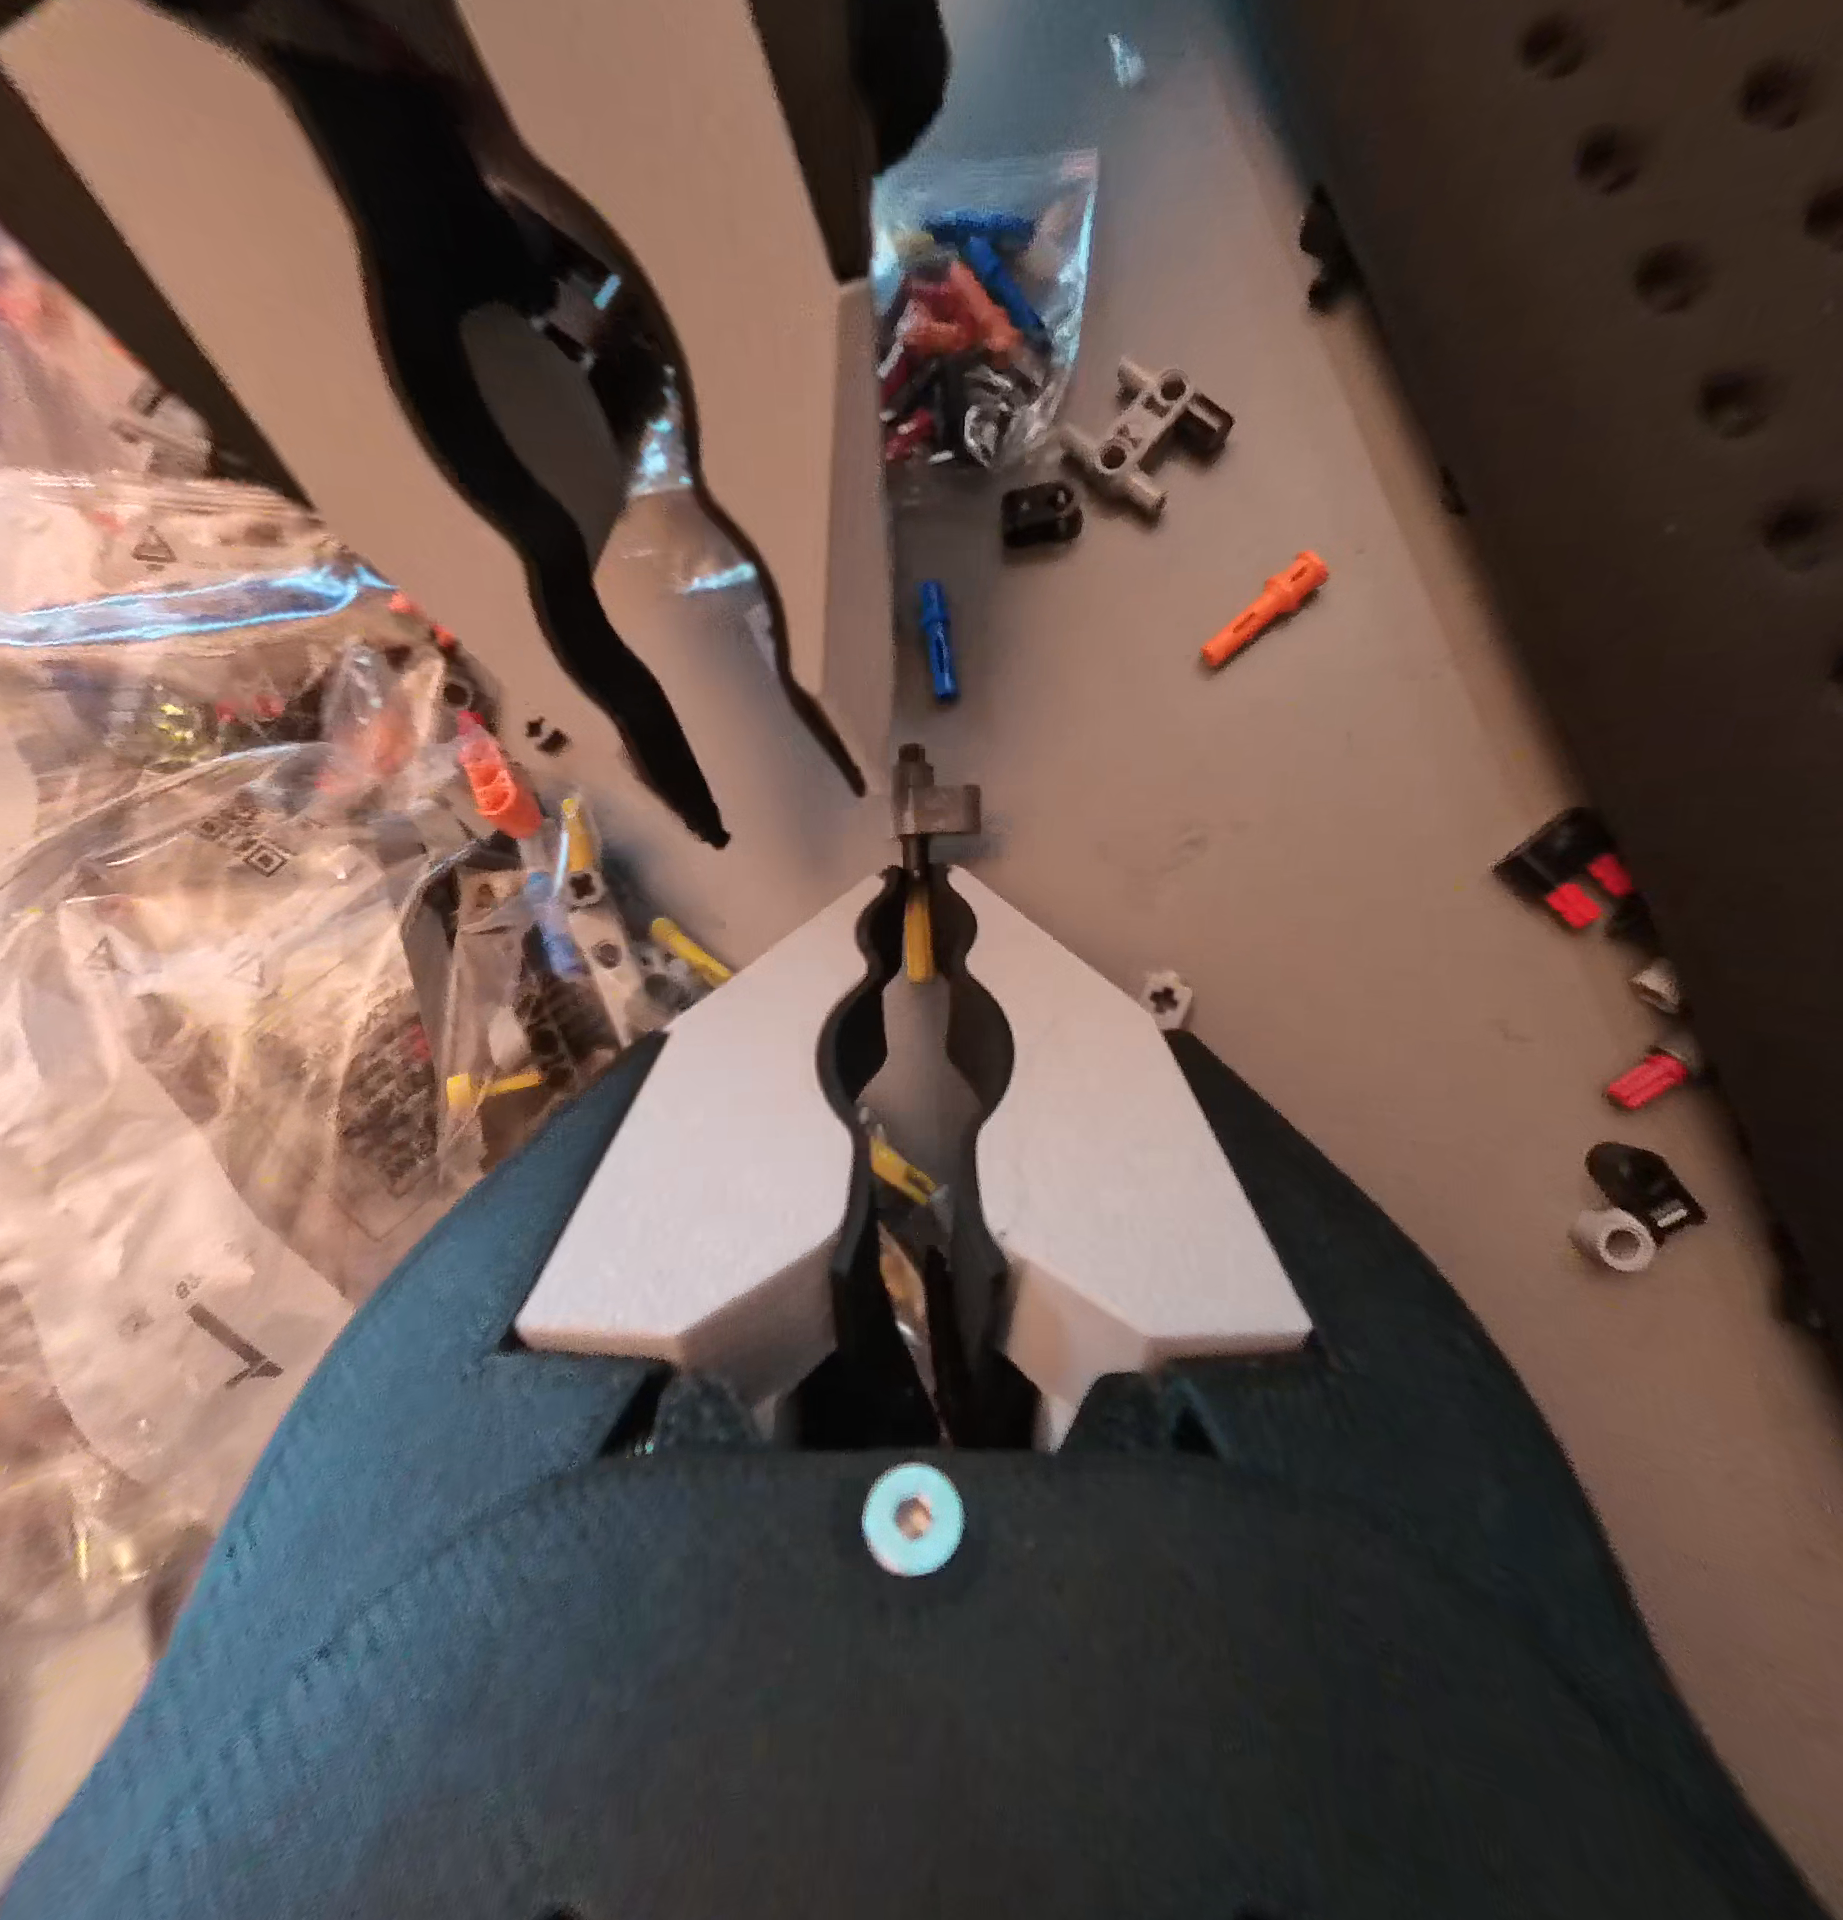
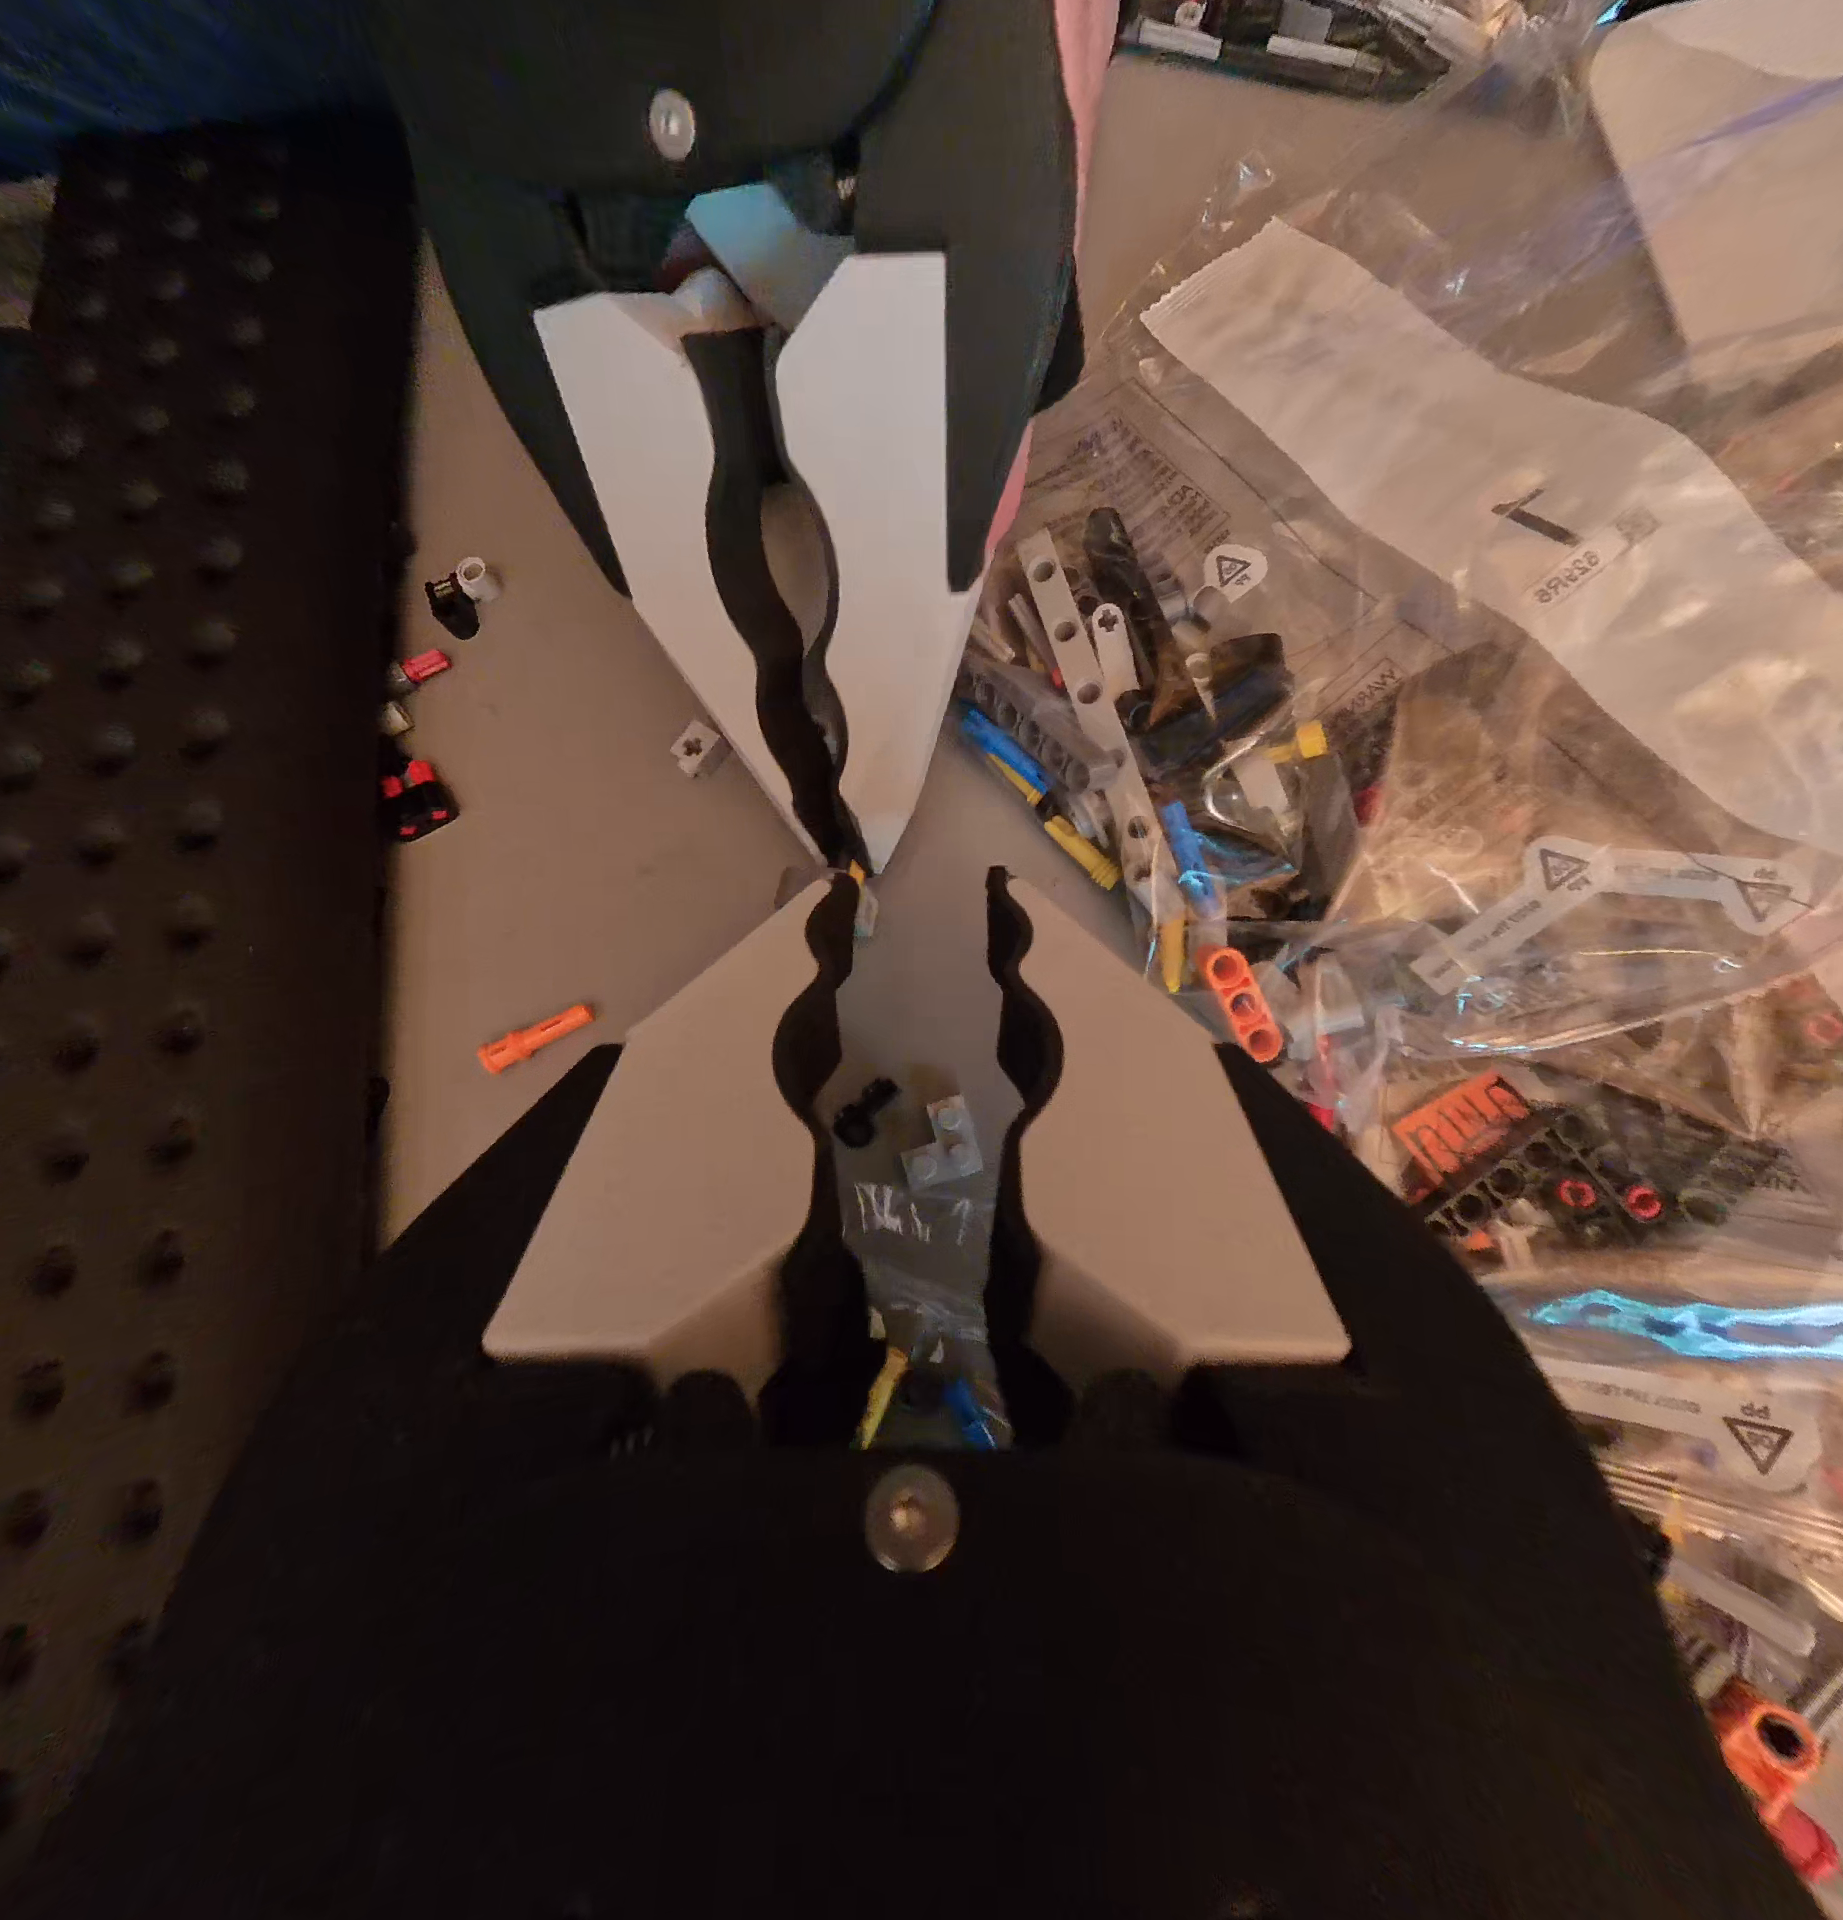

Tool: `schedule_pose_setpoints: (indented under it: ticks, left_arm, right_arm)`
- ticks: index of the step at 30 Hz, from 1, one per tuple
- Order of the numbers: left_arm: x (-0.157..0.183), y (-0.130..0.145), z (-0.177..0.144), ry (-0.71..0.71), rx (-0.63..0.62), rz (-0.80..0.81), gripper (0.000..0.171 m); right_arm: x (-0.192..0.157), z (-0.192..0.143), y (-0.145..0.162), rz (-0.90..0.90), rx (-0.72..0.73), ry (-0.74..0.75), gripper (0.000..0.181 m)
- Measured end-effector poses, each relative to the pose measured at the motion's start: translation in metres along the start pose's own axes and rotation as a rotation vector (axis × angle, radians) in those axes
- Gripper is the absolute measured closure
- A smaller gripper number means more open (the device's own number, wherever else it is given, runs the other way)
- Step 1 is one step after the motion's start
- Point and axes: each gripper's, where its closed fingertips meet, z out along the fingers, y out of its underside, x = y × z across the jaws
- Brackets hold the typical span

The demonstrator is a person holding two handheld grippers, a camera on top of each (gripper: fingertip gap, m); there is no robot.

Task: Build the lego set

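your left claw is clamped on a thin yellow axle with a small grey connector on its far tip. your right claw stands apart, one finger tip at that piece. judging by this, you're mid-join — next needs a fine, square push. smooth hard plastic, slippery. beyond the left claw lie a blue pin and a ribbed orange pin on the matte table; crinkly part bags sit right of the right claw.

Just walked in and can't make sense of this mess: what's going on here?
A person is building a Lego set with two handheld tools. The left tool is shut on a yellow axle with a small grey piece on its tip. The right tool is open, just in front of it. Loose parts and clear parts bags lie around on the table.
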Motion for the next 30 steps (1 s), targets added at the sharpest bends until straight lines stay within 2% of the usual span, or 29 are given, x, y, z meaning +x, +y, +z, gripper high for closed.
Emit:
schedule_pose_setpoints:
  ticks: [4, 8, 18, 30]
  left_arm:
    - [-0.007, -0.011, -0.011, 0.006, 0.120, -0.079, 0.168]
    - [-0.013, -0.015, -0.019, 0.004, 0.177, -0.126, 0.169]
    - [-0.014, -0.021, -0.018, -0.007, 0.195, -0.120, 0.169]
    - [-0.012, -0.031, -0.033, -0.027, 0.248, -0.059, 0.169]
  right_arm:
    - [-0.006, -0.008, -0.008, -0.001, 0.065, -0.043, 0.152]
    - [-0.014, -0.012, -0.012, -0.021, 0.095, -0.083, 0.149]
    - [-0.013, -0.004, -0.007, -0.132, 0.029, 0.004, 0.166]
    - [-0.018, -0.015, -0.014, -0.165, 0.071, 0.002, 0.168]
